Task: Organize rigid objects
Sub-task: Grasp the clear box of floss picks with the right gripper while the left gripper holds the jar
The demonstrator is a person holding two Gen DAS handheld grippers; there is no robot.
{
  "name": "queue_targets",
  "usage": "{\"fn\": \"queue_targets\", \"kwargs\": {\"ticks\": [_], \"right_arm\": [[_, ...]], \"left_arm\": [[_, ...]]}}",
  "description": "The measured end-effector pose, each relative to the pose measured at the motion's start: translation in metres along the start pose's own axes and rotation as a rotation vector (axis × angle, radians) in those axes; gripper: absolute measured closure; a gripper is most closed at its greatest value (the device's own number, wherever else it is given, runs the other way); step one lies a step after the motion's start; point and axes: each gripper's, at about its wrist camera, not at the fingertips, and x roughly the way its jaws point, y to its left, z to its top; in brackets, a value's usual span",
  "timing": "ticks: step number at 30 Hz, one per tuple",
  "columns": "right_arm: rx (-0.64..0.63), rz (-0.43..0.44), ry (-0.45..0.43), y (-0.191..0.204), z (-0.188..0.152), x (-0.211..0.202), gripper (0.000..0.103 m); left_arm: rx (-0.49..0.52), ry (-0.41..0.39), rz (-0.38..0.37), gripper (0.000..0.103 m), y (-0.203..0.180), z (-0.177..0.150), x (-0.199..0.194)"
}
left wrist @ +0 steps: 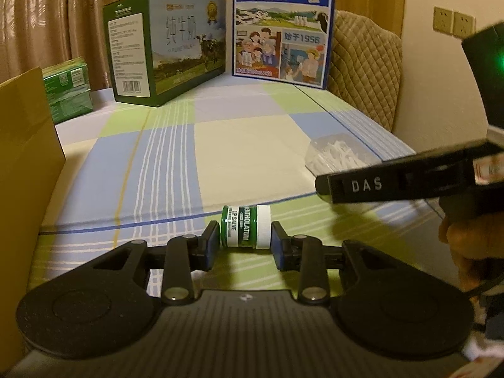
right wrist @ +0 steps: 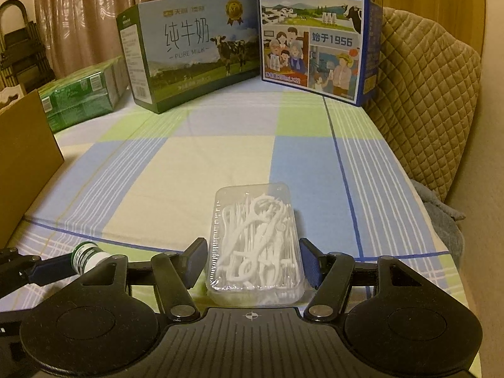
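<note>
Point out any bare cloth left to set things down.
Free: the wide middle of the checked cloth, between the floss-pick box and the two milk cartons. Crowded: back edge, the cardboard box and green packs on the left, and the near edge with both grippers.

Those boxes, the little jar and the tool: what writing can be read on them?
"MENTHOLATUM", "LIP SALVE": lip salve jar.
"DAS": right gripper, on its finger.
"纯牛奶", "PURE MILK": green milk box.
"纯牛奶", "从小喝的奶", "始于1956": blue milk box.
Side panels, barcode, green packs: too small.
</note>
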Motion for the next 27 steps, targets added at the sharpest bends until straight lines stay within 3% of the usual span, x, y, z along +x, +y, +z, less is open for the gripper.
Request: {"fn": "queue_targets", "kwargs": {"ticks": [27], "right_arm": [[0.066, -0.048, 0.017, 0.003, 0.007, -0.007, 0.049]], "left_arm": [[0.006, 0.017, -0.018, 0.076, 0.001, -0.002, -0.01]]}}
